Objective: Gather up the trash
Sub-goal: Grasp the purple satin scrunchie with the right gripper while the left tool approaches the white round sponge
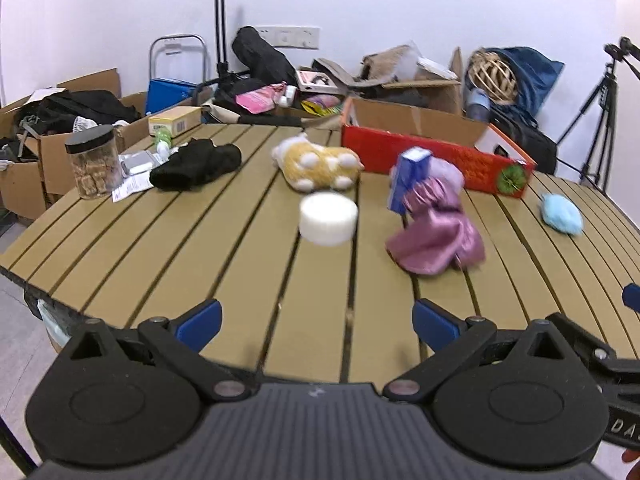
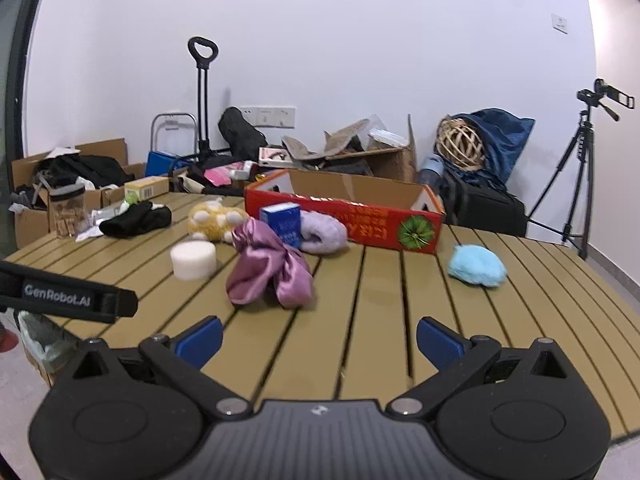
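Note:
On the slatted tan table (image 1: 240,264) lie a white foam puck (image 1: 328,218), a crumpled purple satin cloth (image 1: 436,236), a small blue carton (image 1: 408,180), a yellow plush toy (image 1: 316,166), a lilac fuzzy item (image 2: 322,232), a light blue fluffy ball (image 1: 560,214) and a black cloth (image 1: 196,164). A red cardboard box (image 1: 436,152) stands open at the table's far side. My left gripper (image 1: 316,322) is open and empty over the near edge. My right gripper (image 2: 320,340) is open and empty, short of the satin cloth (image 2: 268,272). The blue ball (image 2: 476,266) lies ahead right.
A clear jar with a black lid (image 1: 94,162), papers and a foil packet (image 1: 136,162) sit at the table's left. A lined bin (image 2: 40,340) shows below the left edge. Cluttered cardboard boxes (image 1: 24,168), bags and a tripod (image 2: 576,176) stand behind.

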The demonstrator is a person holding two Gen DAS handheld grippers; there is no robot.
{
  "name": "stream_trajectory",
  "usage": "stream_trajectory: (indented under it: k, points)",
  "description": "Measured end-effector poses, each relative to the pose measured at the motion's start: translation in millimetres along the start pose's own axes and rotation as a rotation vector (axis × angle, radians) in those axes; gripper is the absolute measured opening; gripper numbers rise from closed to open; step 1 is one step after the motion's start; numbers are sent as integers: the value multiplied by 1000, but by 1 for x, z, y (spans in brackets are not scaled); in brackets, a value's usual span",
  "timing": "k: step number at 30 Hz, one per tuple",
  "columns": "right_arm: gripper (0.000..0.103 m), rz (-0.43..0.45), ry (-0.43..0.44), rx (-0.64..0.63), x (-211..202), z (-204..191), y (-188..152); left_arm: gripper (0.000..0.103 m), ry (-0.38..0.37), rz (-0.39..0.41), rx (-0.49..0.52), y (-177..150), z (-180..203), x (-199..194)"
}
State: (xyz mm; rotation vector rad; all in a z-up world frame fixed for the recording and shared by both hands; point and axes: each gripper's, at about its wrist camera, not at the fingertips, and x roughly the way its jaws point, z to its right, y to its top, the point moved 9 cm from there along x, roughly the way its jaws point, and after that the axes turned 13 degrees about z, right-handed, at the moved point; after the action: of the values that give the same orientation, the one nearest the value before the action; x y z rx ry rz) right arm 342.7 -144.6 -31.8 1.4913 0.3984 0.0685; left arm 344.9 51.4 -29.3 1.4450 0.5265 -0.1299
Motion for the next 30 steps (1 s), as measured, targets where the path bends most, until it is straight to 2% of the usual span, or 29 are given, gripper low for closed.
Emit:
stream_trajectory:
  k: [6, 12, 19, 30]
  points:
    - [103, 24, 69, 50, 39, -10, 2, 103, 34, 4, 14, 8, -8, 27]
    - [103, 24, 91, 84, 83, -19, -3, 103, 35, 6, 0, 16, -23, 50]
    - [103, 9, 73, 119, 122, -25, -4, 103, 62, 20, -14, 26, -42, 75]
    - [103, -34, 71, 203, 158, -22, -16, 103, 22, -12, -22, 16, -50, 96]
